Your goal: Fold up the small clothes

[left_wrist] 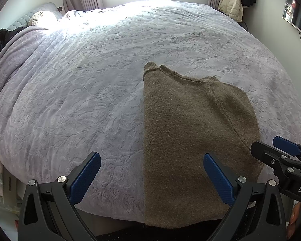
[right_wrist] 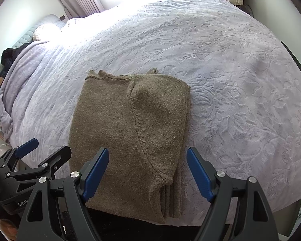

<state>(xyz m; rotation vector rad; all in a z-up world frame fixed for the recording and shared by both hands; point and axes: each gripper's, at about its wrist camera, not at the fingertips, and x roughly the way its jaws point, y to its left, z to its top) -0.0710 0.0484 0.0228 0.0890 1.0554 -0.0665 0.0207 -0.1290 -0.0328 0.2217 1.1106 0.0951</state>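
Observation:
A brown knitted sweater lies folded into a long rectangle on the near part of the bed, its near end hanging a little over the edge. My left gripper hovers open above the sweater's left edge, nothing between its blue pads. My right gripper stands open above the sweater's near right part, holding nothing. Each gripper also shows at the edge of the other's view: the right gripper and the left gripper.
A pale lilac embossed bedspread covers the wide bed. Pillows and dark clothes lie at the far left. A beige coat hangs at the far right by the curtain. The bed edge runs just below the grippers.

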